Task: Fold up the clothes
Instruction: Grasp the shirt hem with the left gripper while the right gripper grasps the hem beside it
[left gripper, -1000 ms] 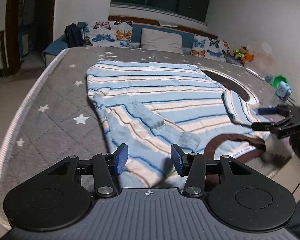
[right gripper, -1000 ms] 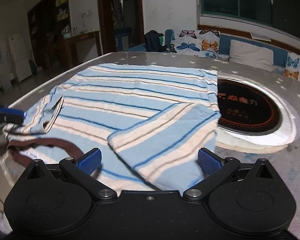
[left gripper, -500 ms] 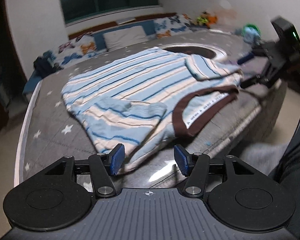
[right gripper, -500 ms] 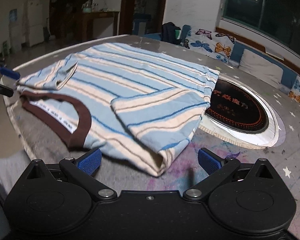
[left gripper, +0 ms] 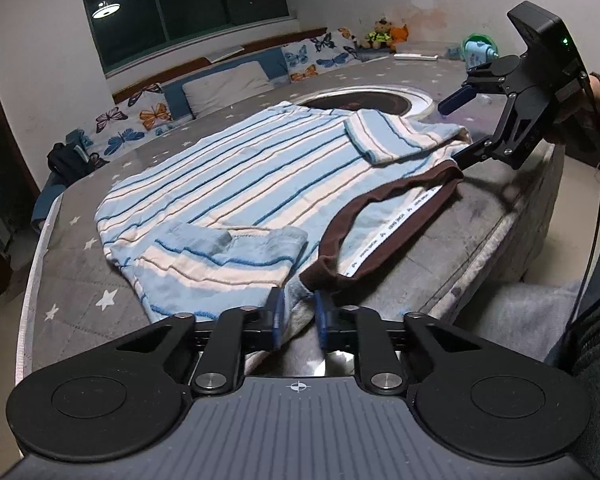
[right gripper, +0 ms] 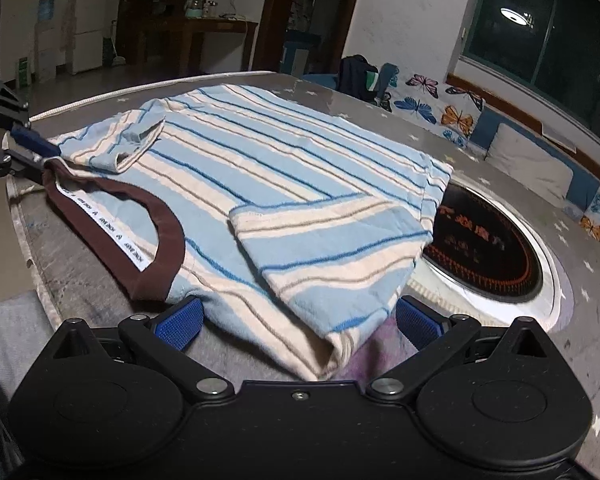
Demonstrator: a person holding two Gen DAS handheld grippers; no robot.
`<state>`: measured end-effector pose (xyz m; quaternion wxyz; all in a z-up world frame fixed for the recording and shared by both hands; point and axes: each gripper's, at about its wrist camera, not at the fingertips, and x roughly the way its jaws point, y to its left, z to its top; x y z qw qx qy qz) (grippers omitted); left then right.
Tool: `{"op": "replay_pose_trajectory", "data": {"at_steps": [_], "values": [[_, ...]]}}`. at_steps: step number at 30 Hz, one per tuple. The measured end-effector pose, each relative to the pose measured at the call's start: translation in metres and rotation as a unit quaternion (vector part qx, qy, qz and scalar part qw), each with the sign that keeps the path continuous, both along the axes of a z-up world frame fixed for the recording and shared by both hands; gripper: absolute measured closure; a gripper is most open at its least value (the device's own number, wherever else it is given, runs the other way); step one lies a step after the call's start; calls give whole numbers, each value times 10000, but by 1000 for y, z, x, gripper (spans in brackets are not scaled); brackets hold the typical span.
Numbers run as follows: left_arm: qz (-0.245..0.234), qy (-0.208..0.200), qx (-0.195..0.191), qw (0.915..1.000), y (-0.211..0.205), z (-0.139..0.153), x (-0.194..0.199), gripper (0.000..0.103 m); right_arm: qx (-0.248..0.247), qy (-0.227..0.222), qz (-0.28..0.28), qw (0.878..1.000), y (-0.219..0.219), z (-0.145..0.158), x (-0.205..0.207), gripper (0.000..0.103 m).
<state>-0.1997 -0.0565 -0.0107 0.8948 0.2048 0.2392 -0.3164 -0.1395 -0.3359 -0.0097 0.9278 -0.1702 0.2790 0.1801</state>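
A blue and cream striped shirt (left gripper: 260, 172) (right gripper: 284, 160) with a brown collar (left gripper: 380, 208) lies flat on the grey star-print table cover (left gripper: 72, 256), both sleeves folded inward. My left gripper (left gripper: 299, 318) sits at the near edge, its jaws narrowed on the shoulder cloth beside the collar. It also shows at the left edge of the right wrist view, as the left gripper (right gripper: 24, 152) pinching that shoulder. My right gripper (right gripper: 298, 322) stands wide open, its fingers straddling the other shoulder under the folded sleeve (right gripper: 332, 256). From the left wrist camera, the right gripper (left gripper: 462, 128) is held by a hand (left gripper: 596, 92).
A round black hotplate (right gripper: 488, 256) is set in the table beyond the shirt. Butterfly-print cushions (left gripper: 140, 120) line a bench under the window, with a dark bag (right gripper: 356, 76) on it. Toys (left gripper: 388, 32) sit far right. A person's grey-clad leg (left gripper: 532, 312) is by the table edge.
Both grippers swung round to the collar end of the shirt. The left jaws narrowed onto the shoulder cloth. The right gripper stayed open and came in around the other shoulder.
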Motion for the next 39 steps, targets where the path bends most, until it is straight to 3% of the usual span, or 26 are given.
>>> {"op": "replay_pose_trajectory", "data": {"at_steps": [8,15,24,28,30,35,39], "values": [[365,-29,-389,9986,2,17,30,91,27,-97,74,9999,-3,10,14,0],[757,255,-659,9946,-2,16,74,95,-17,-70,183,9998,0,11,24,0],[856,415,-652,9933,-1,9,80,95,-34,189,515,9985,4,8,20,2],[780,323,-685,9941,9,14,68,95,-42,304,662,9973,6,6,19,25],[610,224,-689,9955,20,20,52,92,-45,361,735,9966,7,5,18,28],[197,79,-440,9988,35,20,16,70,-55,505,918,9945,9,4,16,50],[-61,104,-214,9997,35,13,0,66,-63,619,1064,9924,11,2,14,71]]}}
